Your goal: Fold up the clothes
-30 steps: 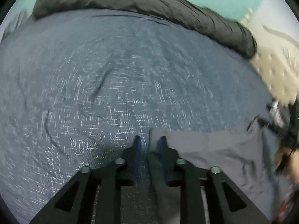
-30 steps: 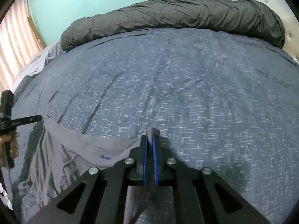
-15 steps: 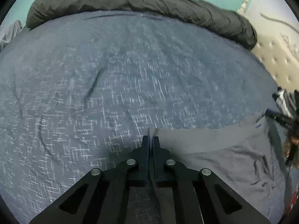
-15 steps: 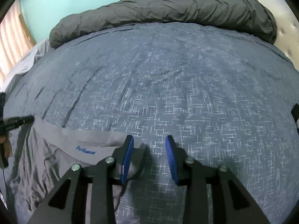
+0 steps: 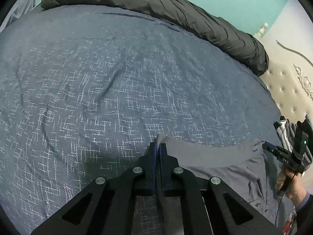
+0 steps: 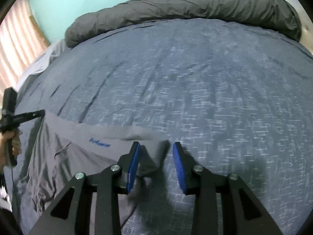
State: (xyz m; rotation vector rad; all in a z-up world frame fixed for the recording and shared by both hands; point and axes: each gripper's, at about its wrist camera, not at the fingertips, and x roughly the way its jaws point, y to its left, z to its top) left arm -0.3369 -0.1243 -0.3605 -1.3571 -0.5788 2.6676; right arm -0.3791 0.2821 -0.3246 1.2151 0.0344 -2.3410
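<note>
A grey garment [image 5: 219,162] with a small blue logo lies spread on the blue patterned bed cover [image 5: 117,90]. My left gripper [image 5: 158,146] is shut on its top left corner, with a bit of cloth poking out past the tips. In the right wrist view the garment [image 6: 78,148] stretches to the left, and my right gripper [image 6: 156,148] is open and empty just above its top right corner. The right gripper also shows at the right edge of the left wrist view [image 5: 266,145], and the left gripper shows at the left edge of the right wrist view [image 6: 42,113].
A rolled dark grey duvet [image 6: 185,7] lies along the far side of the bed under a teal wall. A cream tufted headboard [image 5: 289,86] stands at the right. A striped curtain [image 6: 17,45] hangs at the far left.
My right gripper opened and let go of the garment's corner, which now lies on the bed. My left gripper closed on its corner and keeps hold.
</note>
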